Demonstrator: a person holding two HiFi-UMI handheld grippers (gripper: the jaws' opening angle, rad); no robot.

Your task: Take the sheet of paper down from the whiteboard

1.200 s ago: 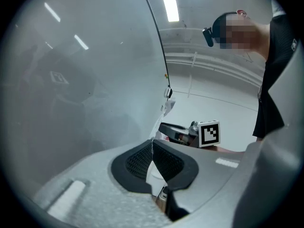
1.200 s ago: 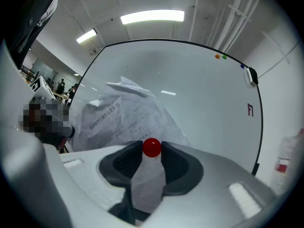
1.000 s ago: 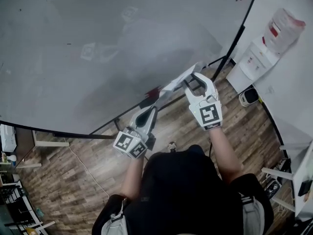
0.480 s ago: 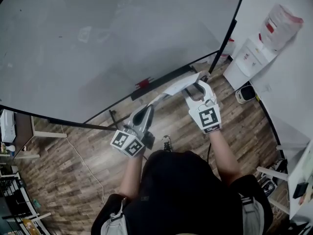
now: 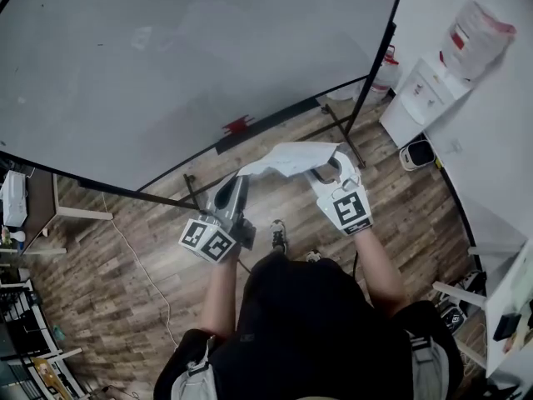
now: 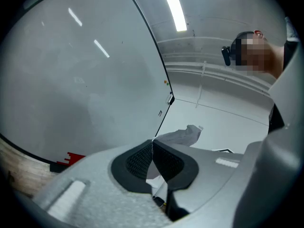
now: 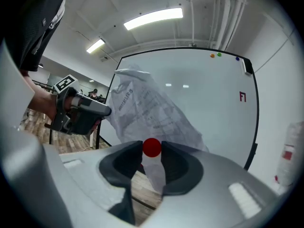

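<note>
A crumpled white printed sheet of paper (image 5: pixel 287 158) hangs in the air between my two grippers, away from the whiteboard (image 5: pixel 208 57). My left gripper (image 5: pixel 239 176) is shut on the sheet's left end; in the left gripper view its pads (image 6: pixel 164 163) pinch the paper (image 6: pixel 178 137). My right gripper (image 5: pixel 333 163) holds the sheet's right end. In the right gripper view a round red magnet (image 7: pixel 152 147) is clamped between its jaw tips, with the paper (image 7: pixel 147 108) rising just behind it. The left gripper (image 7: pixel 78 110) shows beyond.
The whiteboard stands on a black frame with legs (image 5: pixel 333 123) on the wood floor; a red item (image 5: pixel 237 126) lies on its tray. A water dispenser (image 5: pixel 425 90) and a small bin (image 5: pixel 416 152) stand at the right wall. Desks line the left edge.
Both grippers have drawn back from the whiteboard, carrying the paper with them. The sheet now spreads flatter between them, and the board's lower edge lies farther off.
</note>
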